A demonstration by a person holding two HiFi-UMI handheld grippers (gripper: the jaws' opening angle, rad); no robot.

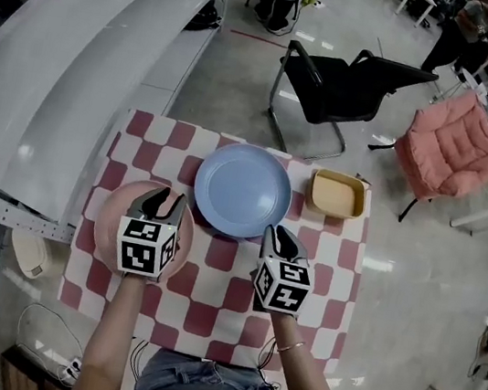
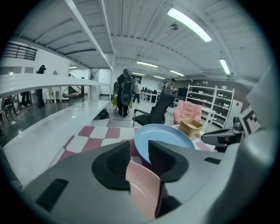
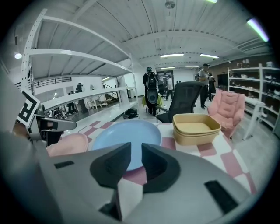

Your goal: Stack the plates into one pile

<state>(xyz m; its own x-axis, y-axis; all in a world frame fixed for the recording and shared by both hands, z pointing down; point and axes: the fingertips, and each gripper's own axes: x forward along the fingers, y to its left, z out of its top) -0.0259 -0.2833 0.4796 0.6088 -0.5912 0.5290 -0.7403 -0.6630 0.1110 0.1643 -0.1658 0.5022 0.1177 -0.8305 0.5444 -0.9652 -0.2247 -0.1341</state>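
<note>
Pink plate point(image 1: 114, 205) lies at the left of the checked table point(image 1: 206, 308); nothing is stacked yet. Left gripper point(image 1: 168, 197) hangs over it with jaws wide. The plate's rim shows in the gap, unclamped, so the gripper is likely placed to take it. Blue plate point(image 1: 243, 189) sits centre, the probable base of the pile. Right gripper point(image 1: 276, 234) stands at its near rim, jaws half apart, empty. Yellow dish point(image 1: 338, 194) sits far right. No legible writing, only square markers on the cubes point(image 1: 144, 247).

The square dish point(image 1: 338, 194) lies right of the far plate point(image 1: 243, 189), the near plate point(image 1: 118, 201) to its left.
</note>
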